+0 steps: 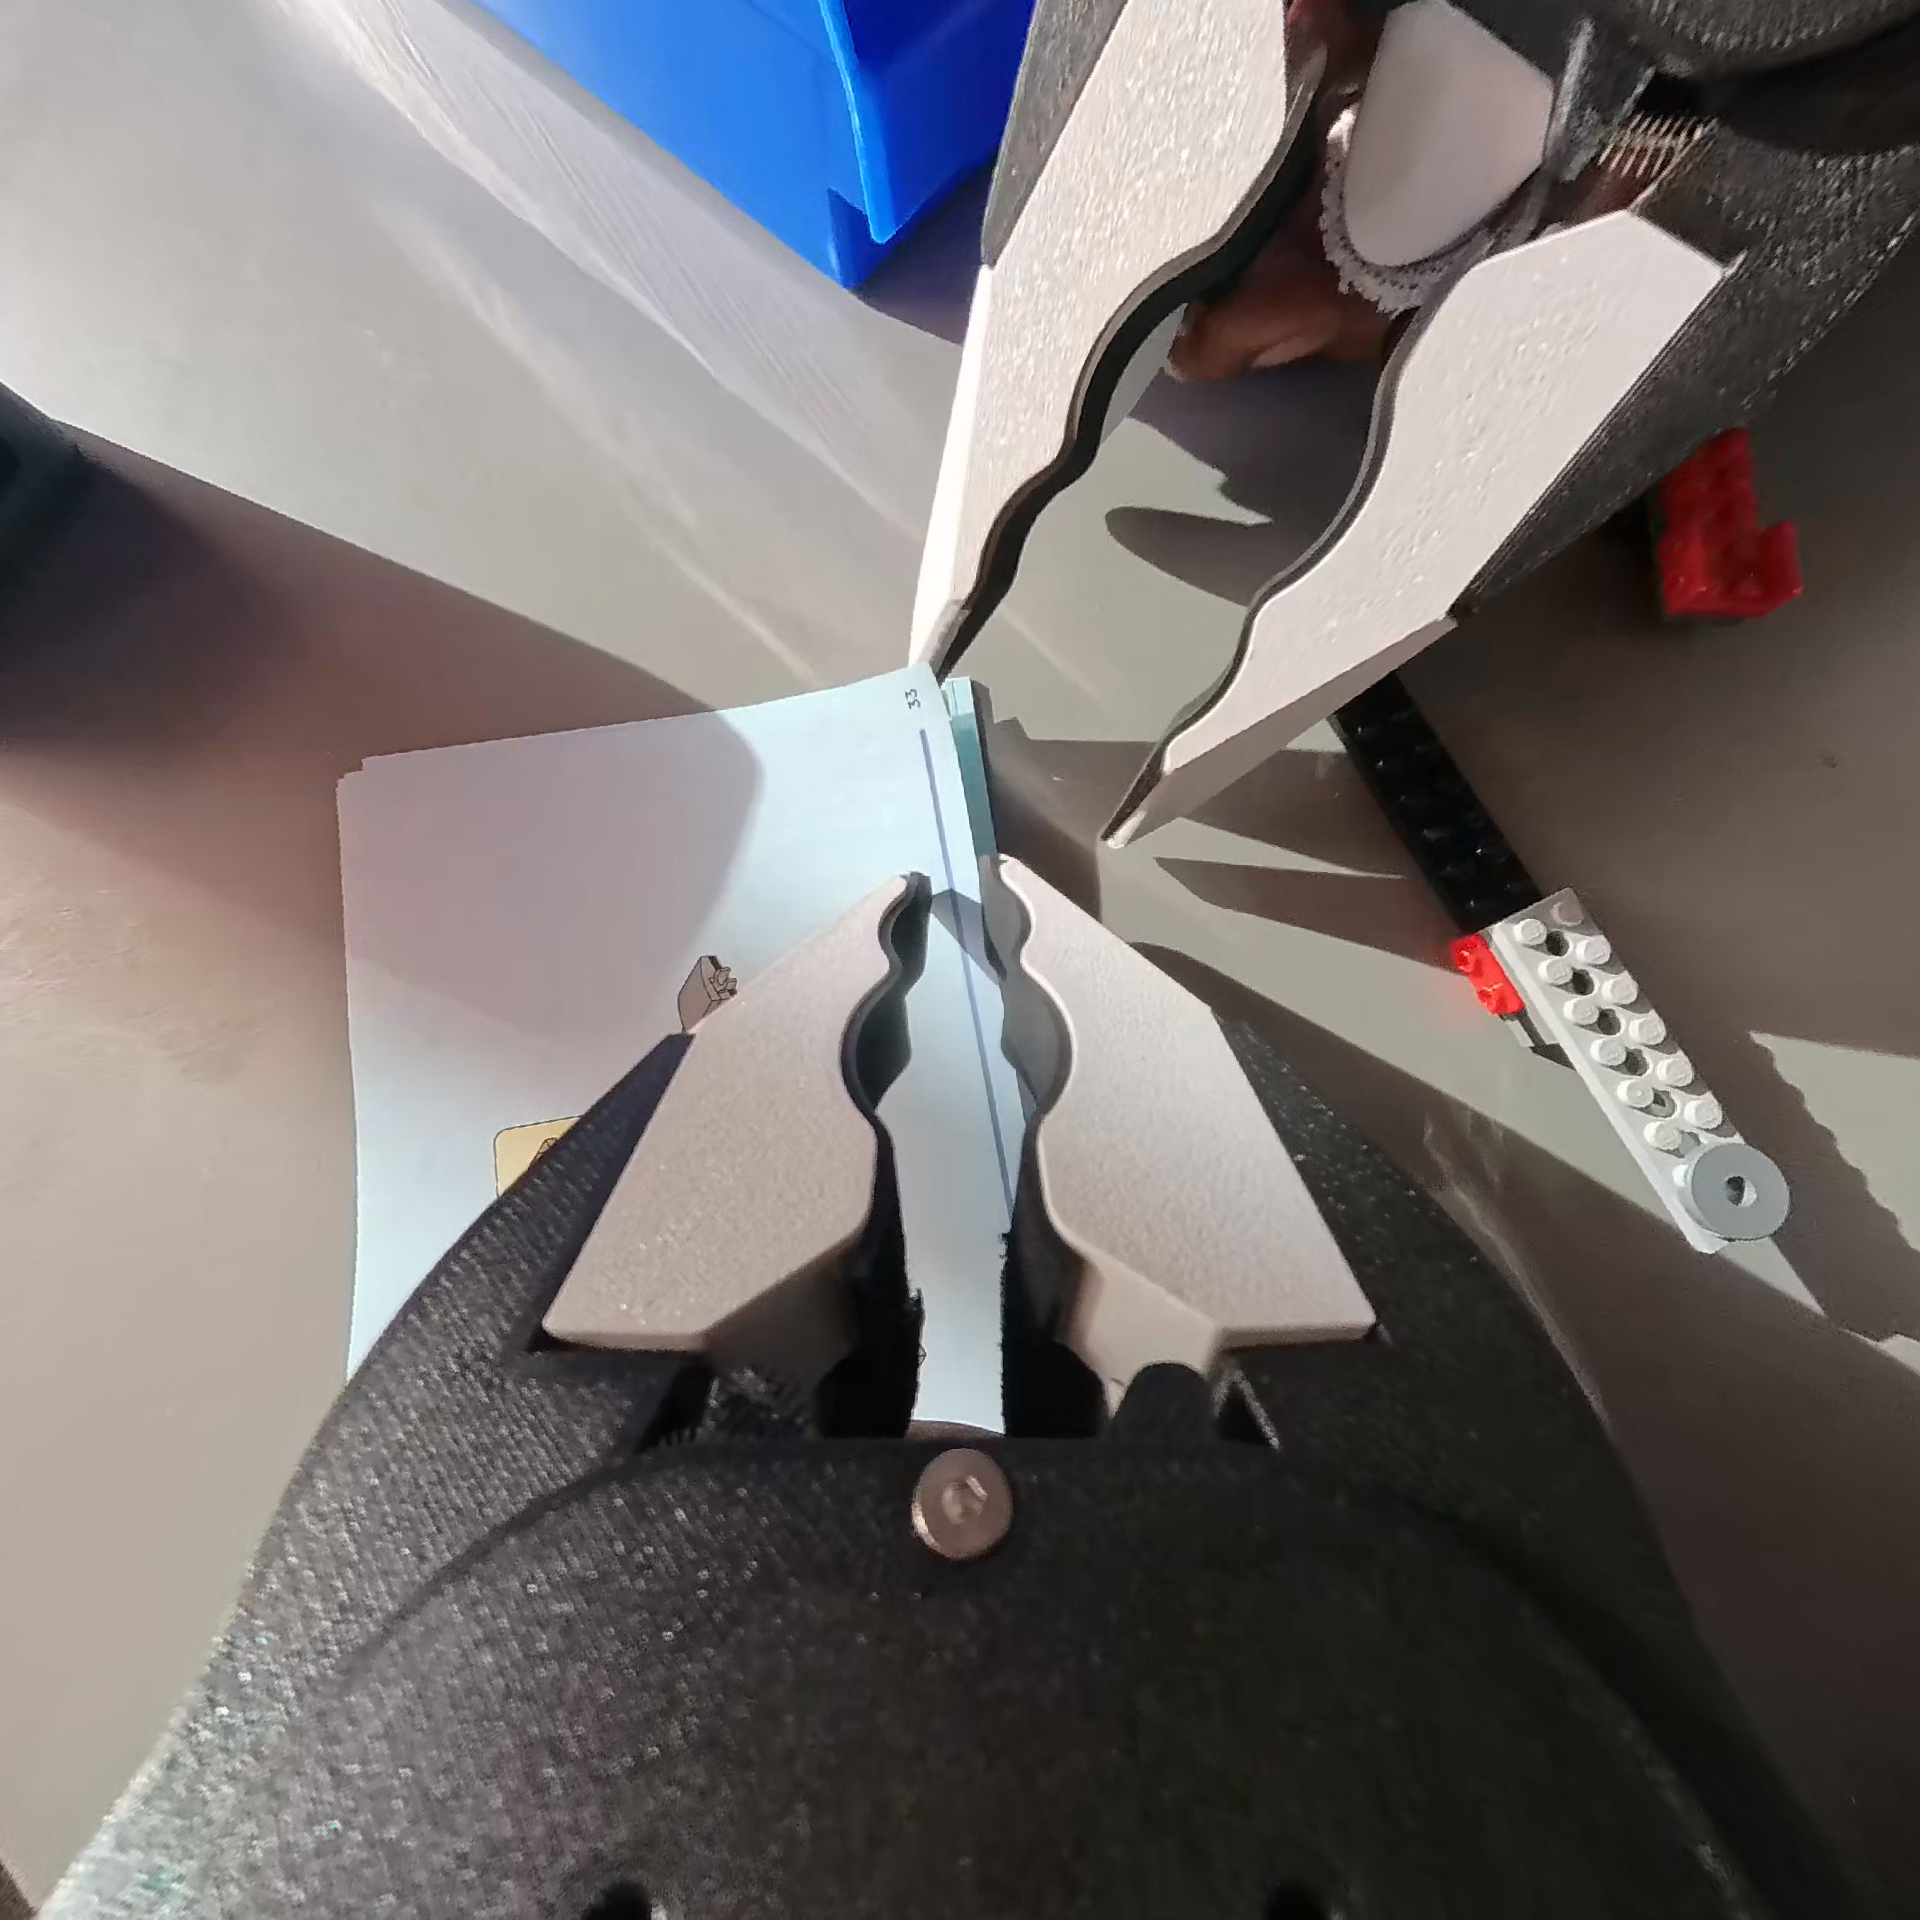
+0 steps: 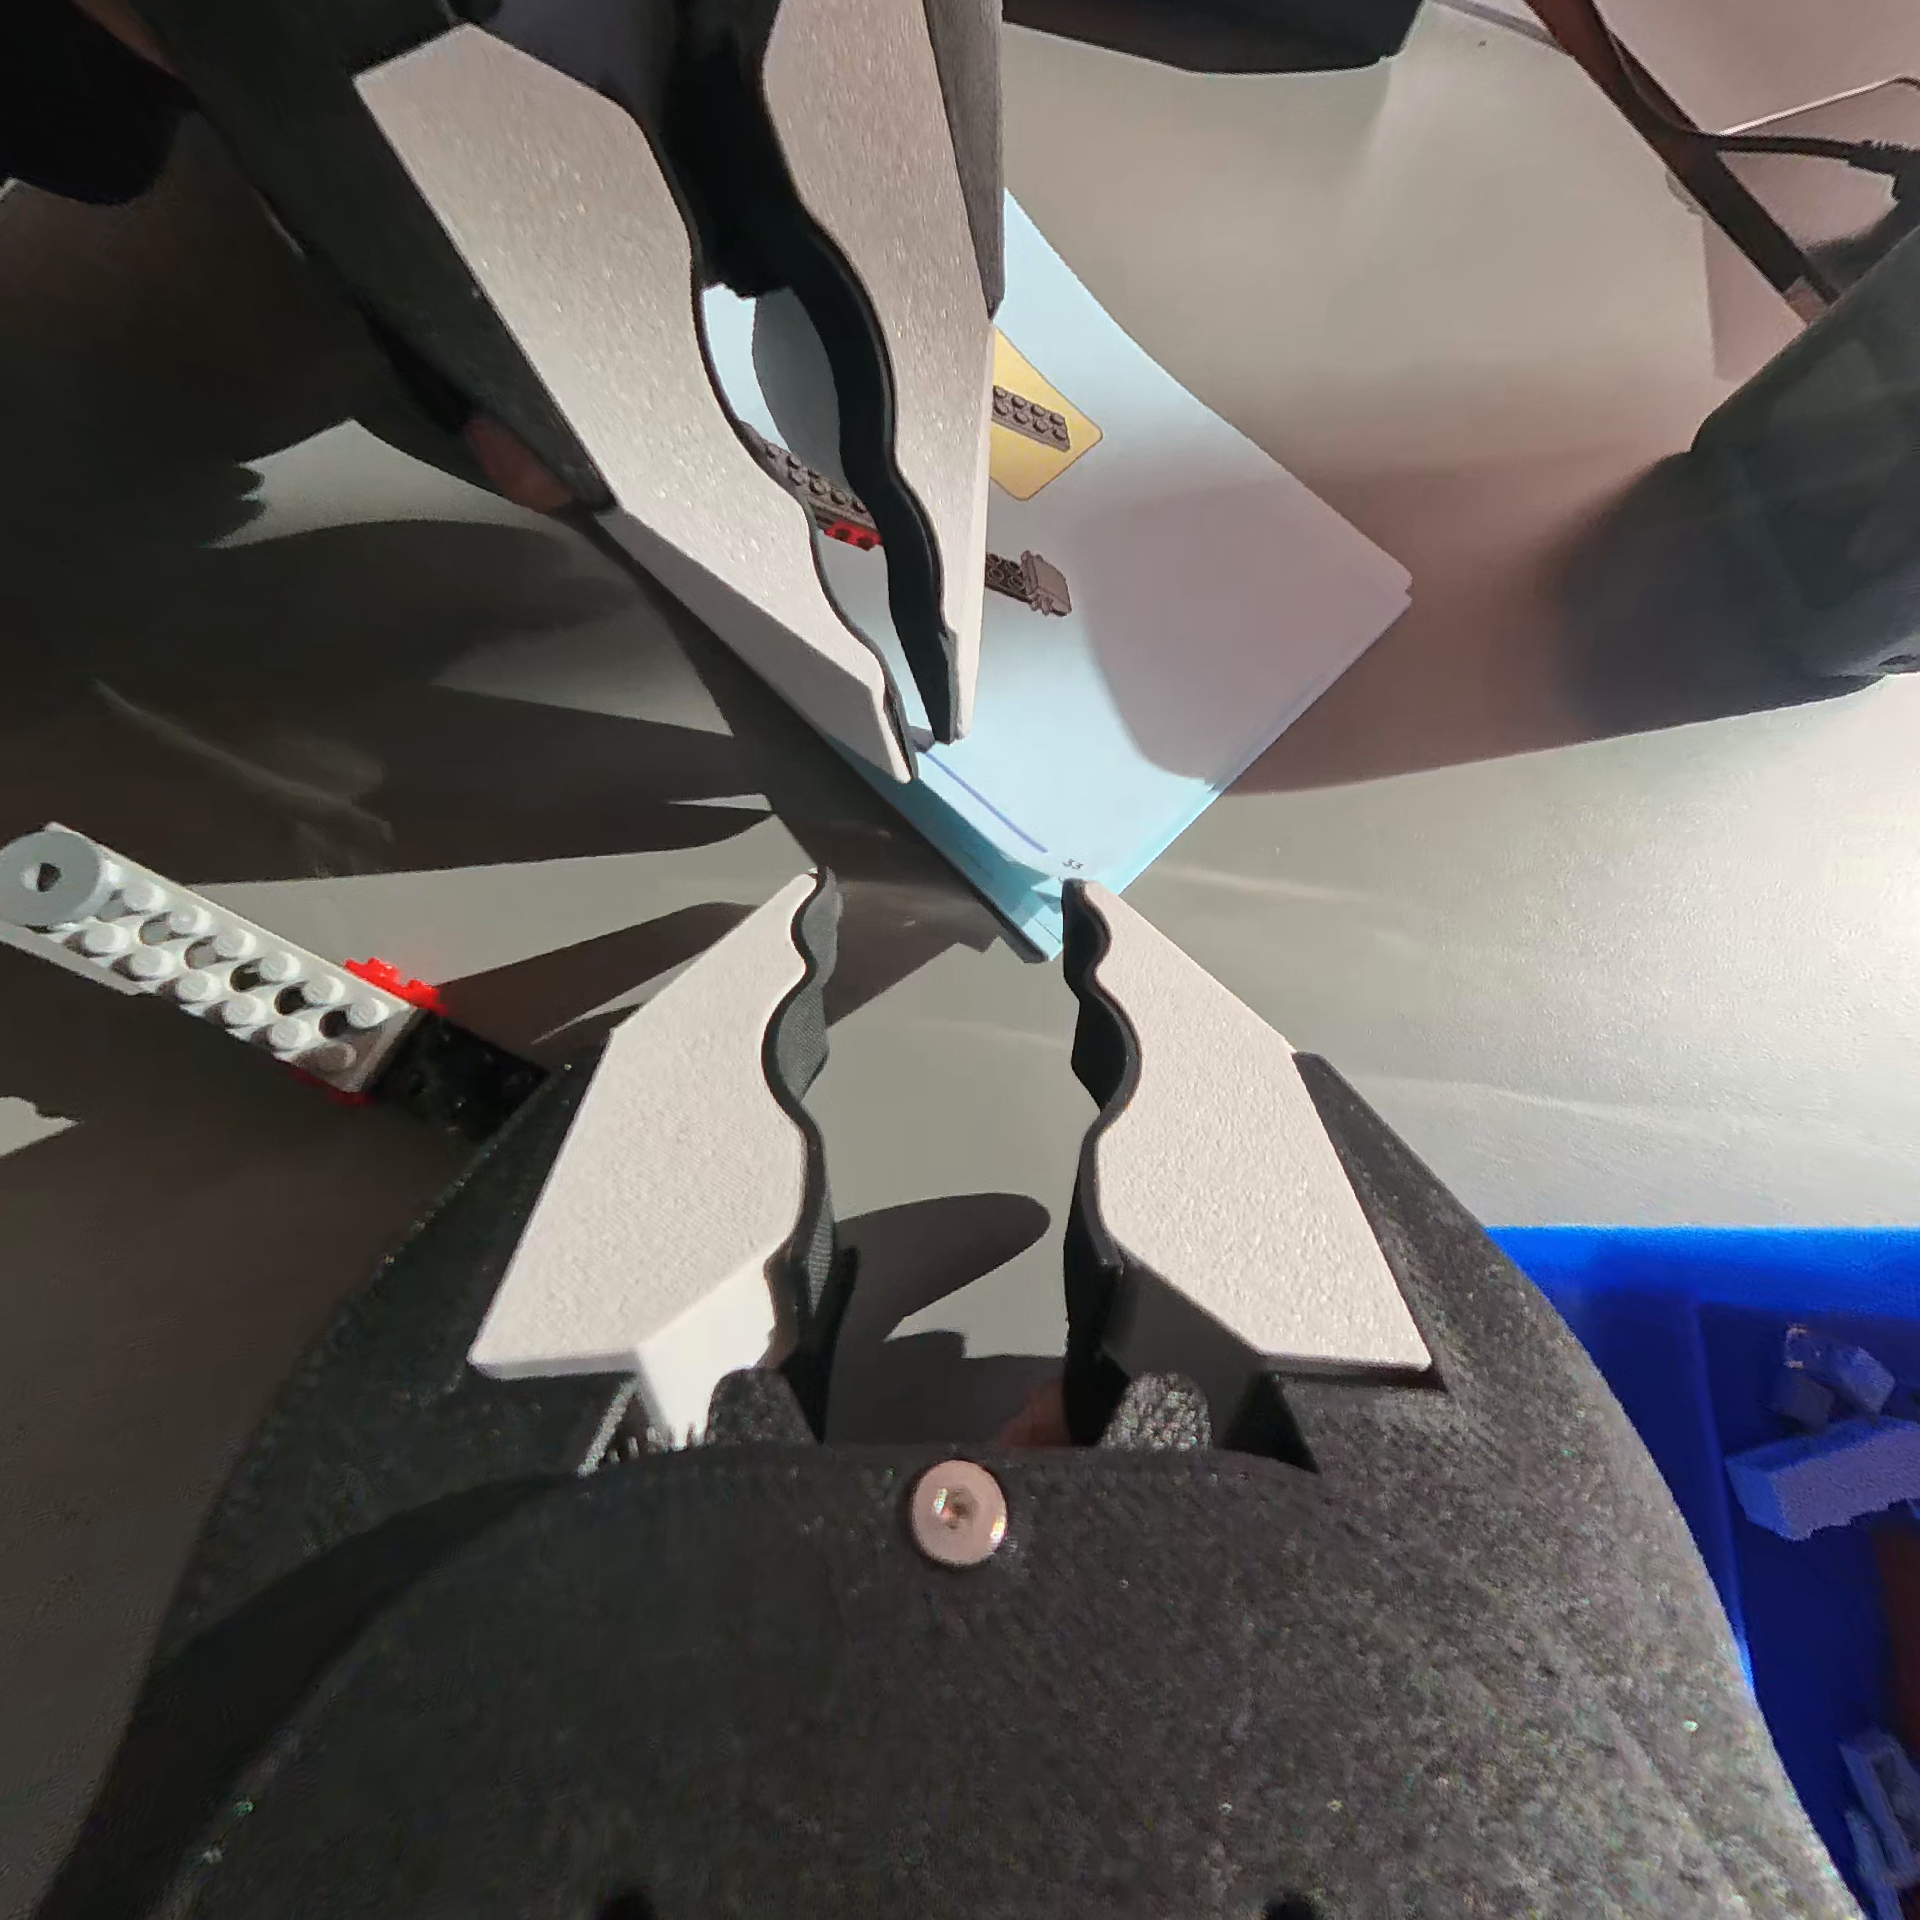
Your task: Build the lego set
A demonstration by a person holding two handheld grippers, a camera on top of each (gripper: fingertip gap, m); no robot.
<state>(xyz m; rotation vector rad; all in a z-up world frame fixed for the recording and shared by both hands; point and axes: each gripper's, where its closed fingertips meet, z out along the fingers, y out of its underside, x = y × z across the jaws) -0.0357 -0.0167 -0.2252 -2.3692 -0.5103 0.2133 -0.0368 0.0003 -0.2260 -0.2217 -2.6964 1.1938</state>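
Observation:
A light blue instruction booklet (image 1: 582, 894) lies open on the grey table; it also shows in the right wrist view (image 2: 1195, 644). My left gripper (image 1: 958, 875) hovers over the booklet's right edge, its jaws a narrow gap apart with nothing between them; it also shows from the front (image 2: 925, 753). My right gripper (image 2: 948, 885) is open and empty, its tips just at the booklet's corner; it also shows in the left wrist view (image 1: 1023, 748). The partly built model (image 1: 1621, 1049), a light grey plate on a black strip with a small red piece, lies to the right; it also shows (image 2: 208, 966).
A blue bin (image 1: 810, 125) stands behind the booklet; it holds several loose bricks (image 2: 1829, 1475). A loose red brick (image 1: 1720, 540) lies behind the right gripper. A person's dark sleeve (image 2: 1766, 520) and cables (image 2: 1714, 145) are beyond the booklet. Strong shadows cross the table.

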